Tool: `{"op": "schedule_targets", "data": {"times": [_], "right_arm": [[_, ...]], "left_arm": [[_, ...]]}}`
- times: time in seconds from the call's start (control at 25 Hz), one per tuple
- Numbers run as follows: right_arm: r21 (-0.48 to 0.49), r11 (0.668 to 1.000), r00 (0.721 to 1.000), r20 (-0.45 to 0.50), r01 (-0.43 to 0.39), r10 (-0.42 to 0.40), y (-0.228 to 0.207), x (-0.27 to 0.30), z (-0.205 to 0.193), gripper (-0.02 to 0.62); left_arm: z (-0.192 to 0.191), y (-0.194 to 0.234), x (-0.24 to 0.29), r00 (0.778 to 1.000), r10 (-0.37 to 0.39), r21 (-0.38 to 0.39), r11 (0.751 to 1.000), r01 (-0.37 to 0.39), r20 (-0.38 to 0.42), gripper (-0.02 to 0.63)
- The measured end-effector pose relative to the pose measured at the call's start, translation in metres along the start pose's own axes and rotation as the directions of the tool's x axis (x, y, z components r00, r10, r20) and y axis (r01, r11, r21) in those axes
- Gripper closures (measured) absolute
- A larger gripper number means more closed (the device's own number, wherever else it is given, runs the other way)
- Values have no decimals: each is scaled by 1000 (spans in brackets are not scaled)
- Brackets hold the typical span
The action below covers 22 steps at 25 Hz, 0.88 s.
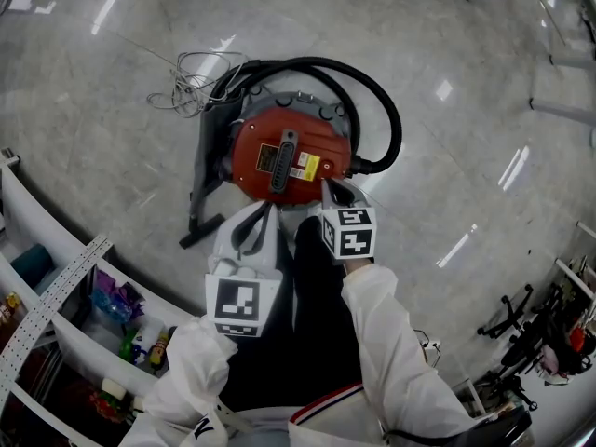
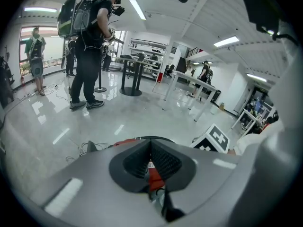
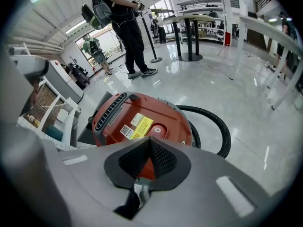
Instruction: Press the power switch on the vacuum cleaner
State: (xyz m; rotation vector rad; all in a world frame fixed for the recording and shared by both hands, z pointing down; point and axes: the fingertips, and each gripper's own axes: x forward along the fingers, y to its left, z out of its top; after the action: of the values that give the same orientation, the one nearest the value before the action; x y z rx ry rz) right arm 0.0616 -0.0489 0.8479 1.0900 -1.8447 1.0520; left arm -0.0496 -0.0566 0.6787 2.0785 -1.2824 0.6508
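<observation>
A round red vacuum cleaner [image 1: 291, 152] stands on the grey floor, its black hose [image 1: 389, 124] looping round its right side. The right gripper view shows its top [image 3: 142, 117] with a yellow label [image 3: 140, 125] and a round switch [image 3: 156, 129] just ahead of the jaw tips. My right gripper [image 1: 337, 191] is shut and empty, its tip over the vacuum's near right edge. Shut and empty too, my left gripper [image 1: 253, 226] hangs just short of the near edge. In the left gripper view my left gripper [image 2: 150, 143] hides most of the vacuum.
A tangle of cable [image 1: 191, 77] lies on the floor behind the vacuum at the left. White shelves [image 1: 56, 268] with goods curve along the lower left. Stands and gear [image 1: 535, 333] sit at the lower right. People [image 2: 90, 46] and tables [image 2: 189, 86] are further off.
</observation>
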Motion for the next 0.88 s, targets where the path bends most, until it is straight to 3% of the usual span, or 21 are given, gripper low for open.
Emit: {"op": "schedule_targets", "data": {"times": [0.88], "right_arm": [[-15, 1000, 1000, -5, 17, -17, -2, 3, -4, 594]], "left_arm": [[-8, -3, 0, 1000, -4, -16, 1000, 4, -8, 606]]}}
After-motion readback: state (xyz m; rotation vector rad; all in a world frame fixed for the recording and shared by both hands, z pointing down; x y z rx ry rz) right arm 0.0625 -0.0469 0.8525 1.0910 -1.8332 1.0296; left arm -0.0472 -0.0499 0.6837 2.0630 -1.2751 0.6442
